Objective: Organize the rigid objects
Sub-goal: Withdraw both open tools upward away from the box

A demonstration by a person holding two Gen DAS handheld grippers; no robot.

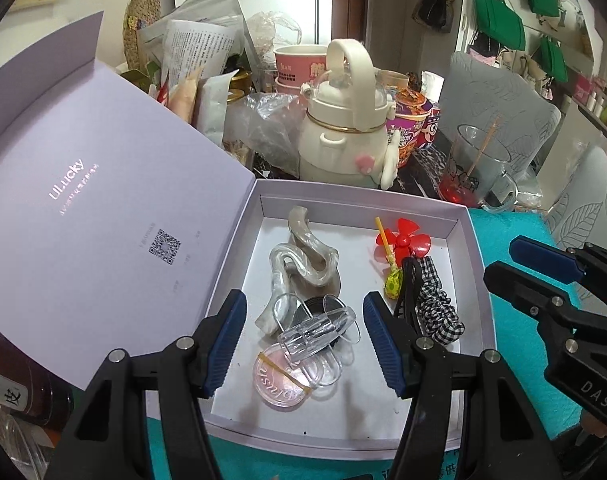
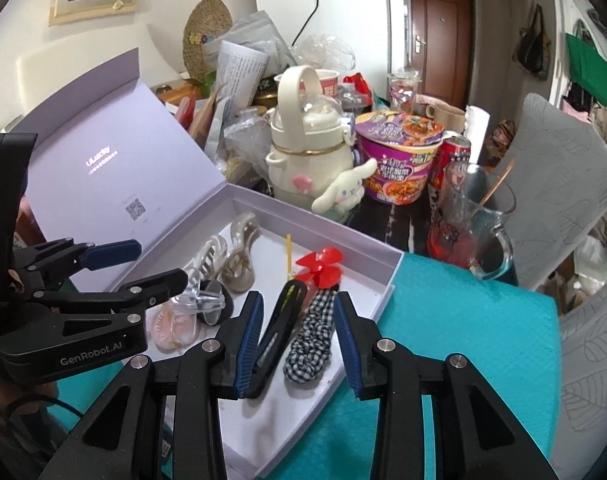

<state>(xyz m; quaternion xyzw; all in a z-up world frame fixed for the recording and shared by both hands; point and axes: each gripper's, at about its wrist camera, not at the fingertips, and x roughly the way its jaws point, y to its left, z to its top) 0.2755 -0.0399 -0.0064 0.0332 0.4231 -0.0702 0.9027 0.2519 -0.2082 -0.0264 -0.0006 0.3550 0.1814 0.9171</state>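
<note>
Hair clips and other small rigid pieces lie in the white box [image 1: 469, 240], which sits on the teal tabletop [image 2: 463, 320] with its lilac lid [image 1: 103, 200] propped open at nine o'clock. Left hand-held gripper [image 1: 303, 340] hovers over the box, jaws spread and empty; straight beyond its tips at twelve o'clock lie the clear clip [image 1: 319, 328] and the pearly claw clip [image 1: 303, 256], the latter's long axis running toward twelve. Right hand-held gripper [image 2: 297, 340] is also spread, pinching nothing; the black clip [image 2: 279, 328] lies between its fingers, pointing toward one o'clock, beside the checked scrunchie [image 2: 311, 332]. I judge the right hand nearer the black clip. Readable writing: "ULucky" on the lid, "GenRobot.AI" on the left hand-held gripper.
</note>
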